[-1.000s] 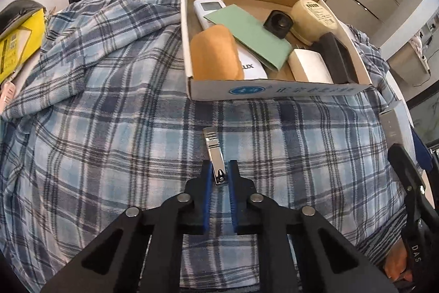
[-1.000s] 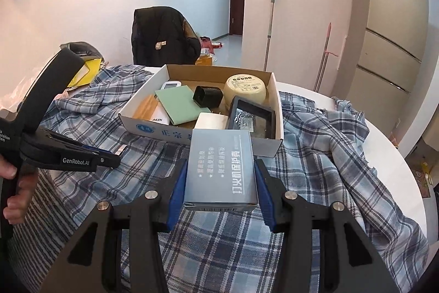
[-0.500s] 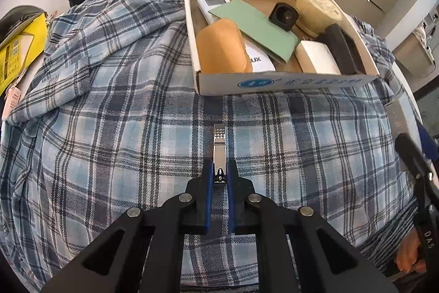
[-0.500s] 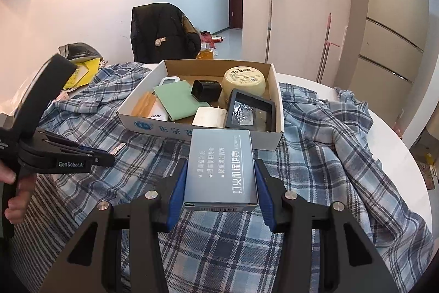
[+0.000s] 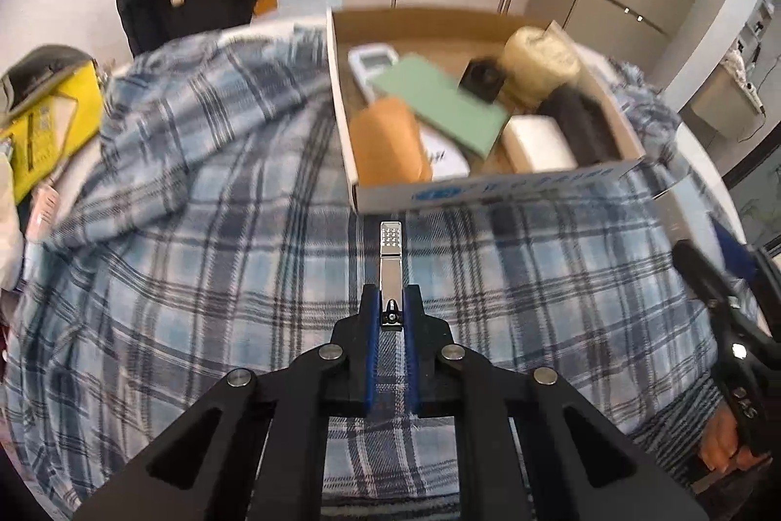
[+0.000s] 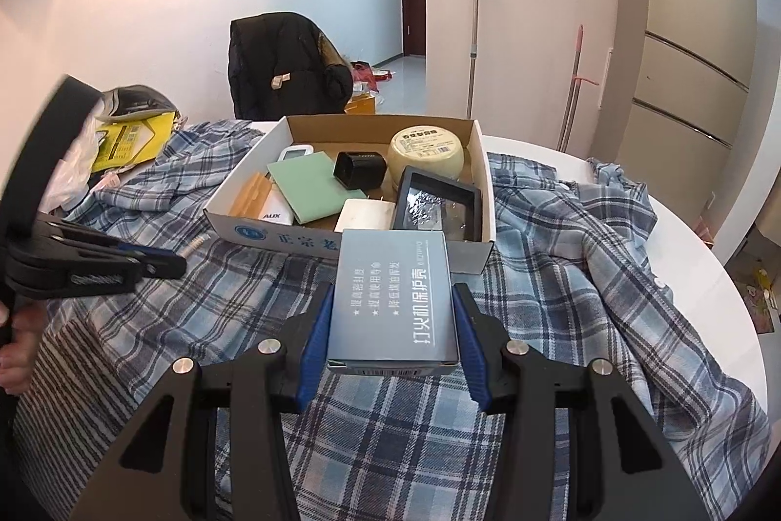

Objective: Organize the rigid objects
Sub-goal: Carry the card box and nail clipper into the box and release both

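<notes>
Between the blue pads of my left gripper (image 5: 391, 316) sits a metal nail clipper (image 5: 391, 272), pinched at its rear end and pointing at the cardboard box (image 5: 493, 190) just ahead. My right gripper (image 6: 393, 343) clamps a grey carton (image 6: 394, 296) by its sides, held just short of the box's near wall, above the plaid cloth (image 6: 576, 277) under the box.

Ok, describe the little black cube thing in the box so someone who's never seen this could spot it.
Find the open cardboard box sitting on the blue plaid cloth. Toward its back, the small black plastic cube sits between the pale green flat card and the round cream-coloured tin. It is the only small, dark, blocky item there; the other black thing is a flat tray.
</notes>
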Tool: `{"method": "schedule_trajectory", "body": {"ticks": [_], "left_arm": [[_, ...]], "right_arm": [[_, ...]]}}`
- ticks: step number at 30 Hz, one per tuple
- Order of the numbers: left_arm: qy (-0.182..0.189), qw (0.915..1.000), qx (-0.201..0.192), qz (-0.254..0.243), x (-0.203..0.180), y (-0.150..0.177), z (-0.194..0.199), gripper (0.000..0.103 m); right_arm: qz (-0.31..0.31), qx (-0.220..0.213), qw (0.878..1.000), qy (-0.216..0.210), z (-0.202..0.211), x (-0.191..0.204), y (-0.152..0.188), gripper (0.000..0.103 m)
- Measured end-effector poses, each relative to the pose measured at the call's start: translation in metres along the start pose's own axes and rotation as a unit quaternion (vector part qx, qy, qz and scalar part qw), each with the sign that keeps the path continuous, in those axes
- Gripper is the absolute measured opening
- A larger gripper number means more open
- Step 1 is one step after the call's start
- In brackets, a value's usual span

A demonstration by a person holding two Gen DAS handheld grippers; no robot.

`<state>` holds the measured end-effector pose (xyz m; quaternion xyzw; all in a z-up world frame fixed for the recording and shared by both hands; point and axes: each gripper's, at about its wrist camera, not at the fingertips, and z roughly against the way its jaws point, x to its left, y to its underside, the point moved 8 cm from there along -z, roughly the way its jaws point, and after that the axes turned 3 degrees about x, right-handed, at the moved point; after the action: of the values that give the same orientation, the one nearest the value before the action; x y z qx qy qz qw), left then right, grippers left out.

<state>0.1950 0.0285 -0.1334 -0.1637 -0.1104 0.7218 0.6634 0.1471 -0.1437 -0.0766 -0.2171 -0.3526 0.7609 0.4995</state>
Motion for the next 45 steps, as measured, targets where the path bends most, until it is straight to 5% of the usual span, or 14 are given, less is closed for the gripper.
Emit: {"method": "schedule_trajectory", "body": {"ticks": [5, 12, 16, 20, 27, 34, 45], "left_arm": [[0.024, 0.9994, -0.025, 0.002, -0.007, -0.011, 0.031, 0.01], [0.043, 0.9945, -0.096, -0.007, -0.025, -0.049, 0.062, 0.01], [0.025, 0.9898, -0.14, -0.006, -0.034, -0.079, 0.056, 0.01], [0.064, 0.9869, -0.147, 0.006, -0.041, -0.101, 0.035, 0.01], [0.057, 0.9892, -0.134, -0.011, -0.041, -0.094, -0.019, 0.01], [0.045, 0.9923, -0.113, -0.024, -0.033, -0.089, -0.039, 0.01], [0.043, 0.9946, -0.092, -0.022, -0.034, -0.088, -0.053, 0.01]], "right_arm": [[-0.027, -0.002, 1.0, -0.003, 0.007, -0.01, -0.009, 0.046], [-0.049, -0.045, 0.998, 0.002, 0.046, -0.024, -0.064, 0.046], [-0.079, -0.069, 0.994, 0.028, 0.051, -0.036, -0.106, 0.046], [-0.112, -0.069, 0.991, 0.017, 0.026, -0.035, -0.134, 0.046], [-0.121, -0.043, 0.992, 0.008, -0.029, -0.03, -0.11, 0.046], [-0.148, 0.033, 0.988, -0.02, -0.073, -0.044, -0.084, 0.046], [-0.139, 0.023, 0.99, -0.015, -0.069, -0.042, -0.084, 0.046]]}}
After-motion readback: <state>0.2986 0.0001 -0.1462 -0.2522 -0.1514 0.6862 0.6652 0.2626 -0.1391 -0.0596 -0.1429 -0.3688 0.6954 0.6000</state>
